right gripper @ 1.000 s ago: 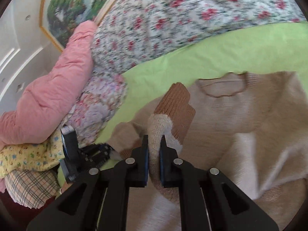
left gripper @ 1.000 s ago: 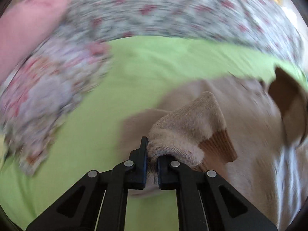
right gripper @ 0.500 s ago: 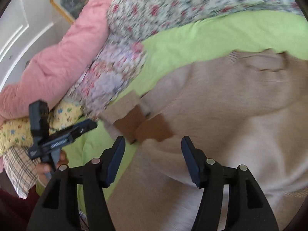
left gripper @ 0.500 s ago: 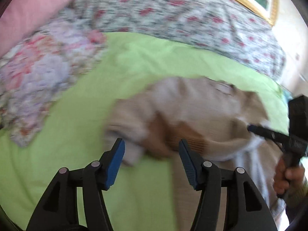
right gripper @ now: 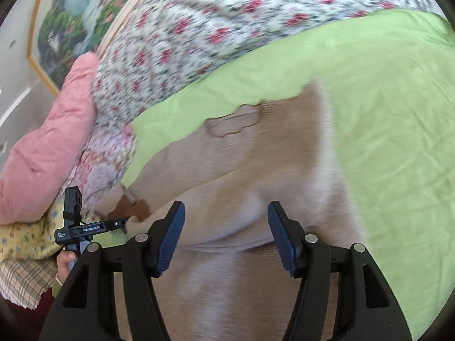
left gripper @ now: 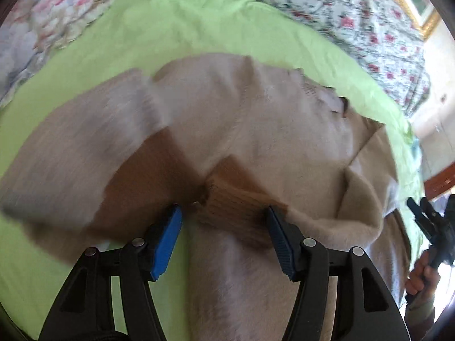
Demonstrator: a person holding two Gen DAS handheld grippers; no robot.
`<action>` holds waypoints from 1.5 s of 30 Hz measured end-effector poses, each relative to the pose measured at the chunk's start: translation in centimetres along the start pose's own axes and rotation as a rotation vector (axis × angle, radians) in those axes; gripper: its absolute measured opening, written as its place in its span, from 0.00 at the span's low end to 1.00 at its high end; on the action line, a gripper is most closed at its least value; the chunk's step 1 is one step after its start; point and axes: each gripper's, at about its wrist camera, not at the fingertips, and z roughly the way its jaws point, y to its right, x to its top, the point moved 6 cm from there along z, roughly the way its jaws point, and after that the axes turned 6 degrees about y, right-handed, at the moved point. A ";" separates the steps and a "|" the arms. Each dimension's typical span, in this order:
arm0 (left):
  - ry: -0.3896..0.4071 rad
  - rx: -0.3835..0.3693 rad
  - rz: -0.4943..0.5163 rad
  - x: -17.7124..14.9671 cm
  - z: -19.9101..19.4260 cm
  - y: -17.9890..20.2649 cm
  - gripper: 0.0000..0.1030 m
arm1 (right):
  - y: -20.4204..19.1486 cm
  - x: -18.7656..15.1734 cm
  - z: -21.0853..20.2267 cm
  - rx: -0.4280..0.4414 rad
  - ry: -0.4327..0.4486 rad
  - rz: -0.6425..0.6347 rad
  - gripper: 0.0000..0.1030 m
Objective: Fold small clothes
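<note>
Both brown ribbed sleeve cuffs [left gripper: 227, 199] lie crossed on the beige knitted sweater [right gripper: 227, 170], so the left gripper [left gripper: 224, 236] and right gripper [right gripper: 226, 236] hover with fingers released, ready for another fold.

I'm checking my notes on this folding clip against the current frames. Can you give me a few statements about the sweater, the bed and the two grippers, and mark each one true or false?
1. The left gripper is open and holds nothing. True.
2. The right gripper is clamped on a sleeve. False: its jaws stand wide apart over the beige sweater, with no cloth pinched between them.
3. The sweater lies on a green sheet. True.
4. The two brown cuffs lie at opposite edges of the sweater. False: both sleeves are folded in, so the cuffs lie close together on its front.
5. A pink pillow sits beside a floral quilt. True.
</note>
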 end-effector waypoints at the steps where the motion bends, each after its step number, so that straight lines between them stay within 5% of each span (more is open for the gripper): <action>1: 0.004 -0.010 0.014 0.3 0.2 0.5 0.60 | 0.5 0.2 0.0 -0.009 0.004 0.005 0.60; 4: 0.015 -0.072 0.050 1.0 0.6 2.5 0.53 | 1.7 1.1 0.2 -0.043 0.015 0.012 0.60; 6: 0.018 -0.095 0.078 1.0 0.7 3.5 0.14 | 2.5 1.7 0.4 -0.071 0.021 0.009 0.60; 13: 0.050 -0.124 0.092 0.5 -0.4 3.3 0.17 | 5.0 3.7 3.4 -0.163 -0.045 -0.011 0.60; 17: 0.026 -0.097 0.067 0.8 0.4 2.2 0.49 | 5.8 3.6 6.3 -0.201 -0.137 -0.021 0.60; 19: 0.042 -0.093 0.068 1.1 0.7 2.2 0.36 | 5.9 3.2 7.1 -0.226 -0.175 -0.041 0.31; 20: 0.057 -0.082 0.078 1.3 0.7 2.4 0.10 | 5.9 3.3 6.9 -0.236 -0.174 -0.056 0.09; 24: 0.176 -0.116 0.065 2.3 -1.1 3.2 0.10 | 8.0 7.3 2.3 -0.304 0.004 -0.026 0.07; 27: 0.207 -0.121 0.054 2.2 -1.0 3.3 0.09 | 10.9 8.0 1.3 -0.292 0.025 0.073 0.07; 32: 0.118 -0.167 0.030 0.6 0.6 2.5 0.15 | 11.7 6.0 3.0 -0.315 -0.020 0.068 0.07; 36: 0.008 -0.204 0.005 -0.5 1.8 1.6 0.59 | 11.7 5.7 3.2 -0.291 -0.010 0.068 0.07; 40: -0.012 -0.223 -0.017 0.5 2.8 2.0 0.59 | 11.2 5.5 3.4 -0.292 -0.022 0.041 0.08; 41: -0.013 -0.220 -0.010 0.6 3.0 2.3 0.49 | 11.3 5.5 3.3 -0.287 -0.022 0.048 0.08; 42: -0.007 -0.203 0.018 0.8 3.2 2.8 0.11 | 11.4 5.4 3.2 -0.284 -0.023 0.055 0.08; 45: 0.041 -0.162 0.110 1.1 1.9 4.5 0.03 | 11.3 5.6 3.2 -0.280 -0.016 0.059 0.08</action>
